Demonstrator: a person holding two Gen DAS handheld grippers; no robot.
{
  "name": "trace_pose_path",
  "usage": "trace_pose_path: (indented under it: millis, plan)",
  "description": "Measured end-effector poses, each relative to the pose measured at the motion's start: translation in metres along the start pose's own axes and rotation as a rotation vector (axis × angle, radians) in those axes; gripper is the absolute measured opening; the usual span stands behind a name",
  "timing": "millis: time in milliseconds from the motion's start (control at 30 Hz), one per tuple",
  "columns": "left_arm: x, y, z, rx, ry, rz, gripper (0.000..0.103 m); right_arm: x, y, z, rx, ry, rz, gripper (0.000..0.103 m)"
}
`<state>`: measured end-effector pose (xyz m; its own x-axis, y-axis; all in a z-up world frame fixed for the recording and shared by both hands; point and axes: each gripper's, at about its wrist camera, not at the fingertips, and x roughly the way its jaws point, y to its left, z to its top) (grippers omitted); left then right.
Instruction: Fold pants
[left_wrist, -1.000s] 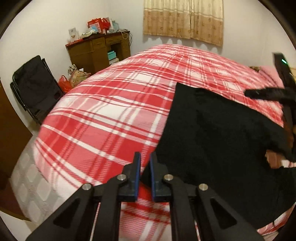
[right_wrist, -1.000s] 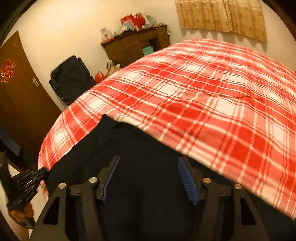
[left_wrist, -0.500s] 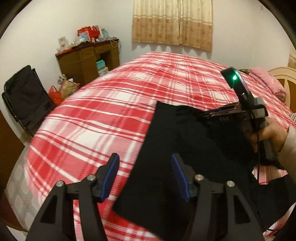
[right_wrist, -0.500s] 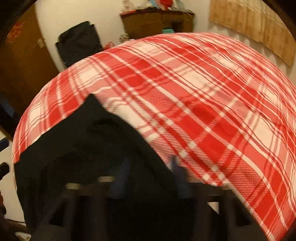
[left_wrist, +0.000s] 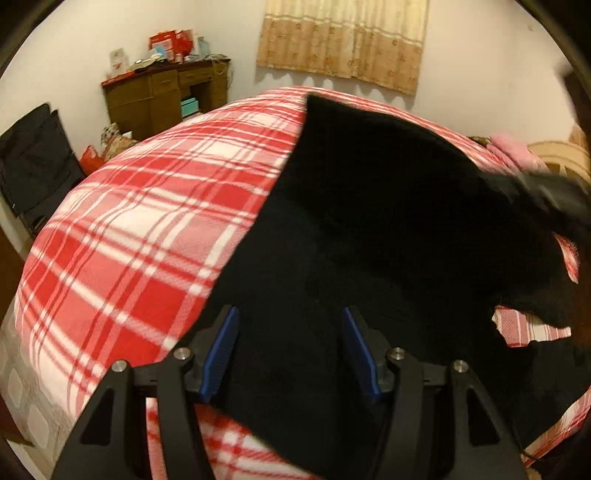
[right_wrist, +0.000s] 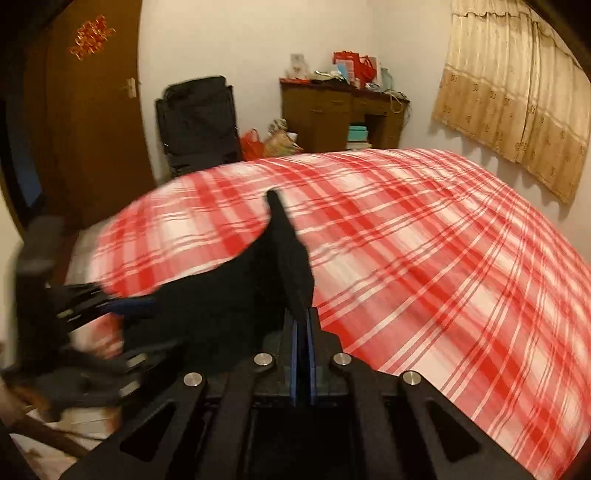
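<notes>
The black pants (left_wrist: 369, 236) lie on the red plaid bedspread (left_wrist: 140, 229), toward the near right part of the bed, and one portion of them is lifted off the cover. The right gripper (right_wrist: 302, 332) has its blue pads pressed together on an edge of the fabric, which rises from the pinch as a thin dark fold pointing to the far side. The left gripper (left_wrist: 290, 354) hovers over the near part of the pants with its fingers spread wide, and it holds nothing (the cloth passes under the gap, but I cannot tell if the pads touch it).

In my judgement the folding is in the middle. The garment looks already doubled into a broad dark panel, though its blackness hides the layers, so I cannot count the folds. What remains, probably, is to carry the lifted edge across, lay it flat, and then smooth the cloth and fold it at least one time more.

Behind the bed stand a wooden desk (right_wrist: 343, 118), a black folded chair (right_wrist: 199, 122) and beige curtains (right_wrist: 517, 92).
</notes>
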<state>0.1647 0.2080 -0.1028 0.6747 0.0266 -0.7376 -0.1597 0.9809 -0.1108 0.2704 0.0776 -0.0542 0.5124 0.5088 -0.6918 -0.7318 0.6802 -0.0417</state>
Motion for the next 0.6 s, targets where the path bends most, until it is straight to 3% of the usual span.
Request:
trace_pose_path:
  millis: [100,300,400,533,600]
  plan:
    - [-0.014,0.014,-0.008,-0.042,-0.016,0.009,0.061,-0.013,0.044,-0.036,-0.048,-0.016,-0.035,0.004]
    - [-0.031,0.039,-0.031,-0.073,-0.024,0.108,0.061,-0.004,0.115,-0.092,-0.133,-0.045,-0.127,0.004]
    - [-0.035,0.051,-0.041,-0.106,-0.017,0.127,0.061,0.013,0.130,-0.104,-0.149,-0.037,-0.199,0.004]
    - [-0.046,0.055,-0.044,-0.080,-0.041,0.219,0.061,0.030,0.137,-0.114,-0.164,0.000,-0.225,0.004]
    - [-0.047,0.061,-0.039,-0.081,-0.055,0.220,0.061,0.026,0.140,-0.112,-0.169,-0.014,-0.232,0.004]
